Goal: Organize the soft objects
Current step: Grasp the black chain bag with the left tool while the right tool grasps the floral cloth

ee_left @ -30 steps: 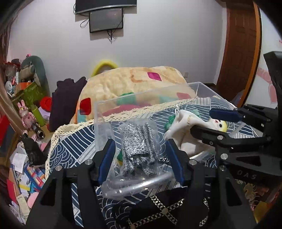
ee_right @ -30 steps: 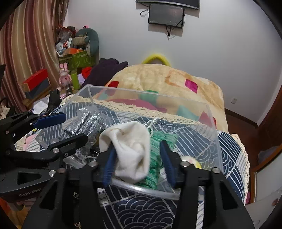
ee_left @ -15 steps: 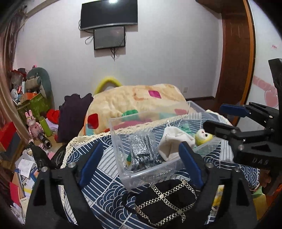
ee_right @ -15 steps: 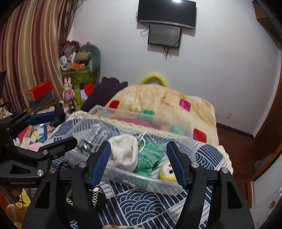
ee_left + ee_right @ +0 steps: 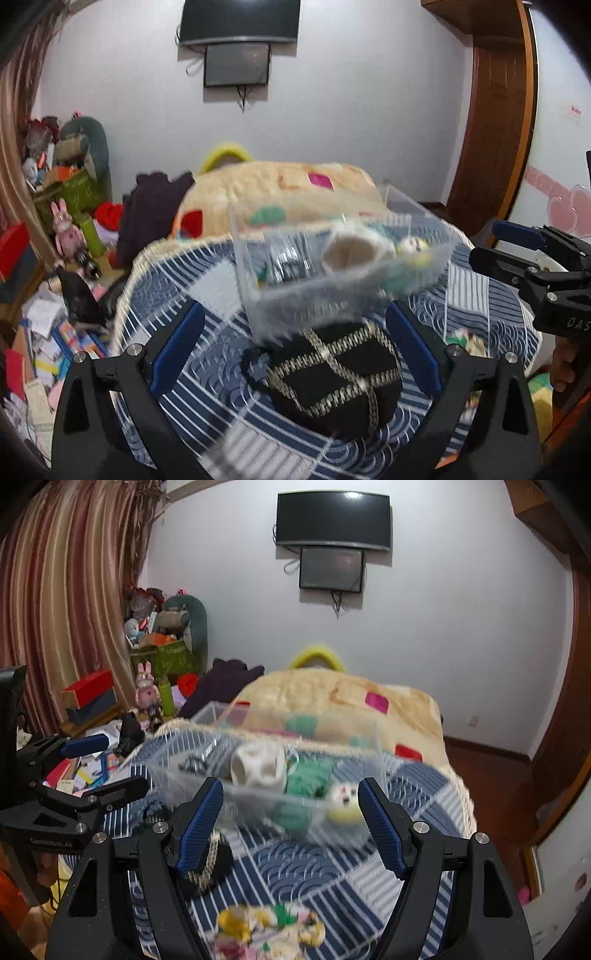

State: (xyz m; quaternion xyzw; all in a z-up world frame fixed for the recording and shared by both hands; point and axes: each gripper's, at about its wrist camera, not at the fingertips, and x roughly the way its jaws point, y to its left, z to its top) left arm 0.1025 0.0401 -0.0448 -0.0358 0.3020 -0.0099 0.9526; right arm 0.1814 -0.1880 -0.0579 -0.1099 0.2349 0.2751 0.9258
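Note:
A clear plastic bin (image 5: 436, 266) (image 5: 258, 805) sits on the blue patterned cloth. It holds a silver-black bundle (image 5: 288, 266), a white sock (image 5: 351, 254) (image 5: 258, 764), a green cloth (image 5: 306, 779) and a small yellow-white plush (image 5: 413, 247) (image 5: 343, 805). A black piece with gold chain pattern (image 5: 332, 369) (image 5: 207, 864) lies in front of the bin. My left gripper (image 5: 295, 350) is open and empty above it. My right gripper (image 5: 291, 819) is open and empty, pulled back from the bin.
A colourful soft item (image 5: 266, 930) lies on the cloth near me. A beige blanket (image 5: 280, 195) is heaped behind the bin. Toys, boxes and papers (image 5: 55, 295) clutter the floor at left. A wooden door (image 5: 491, 140) stands at right.
Both grippers have opened, let go of the silver bundle and the white sock inside the bin, and drawn back and upward from it.

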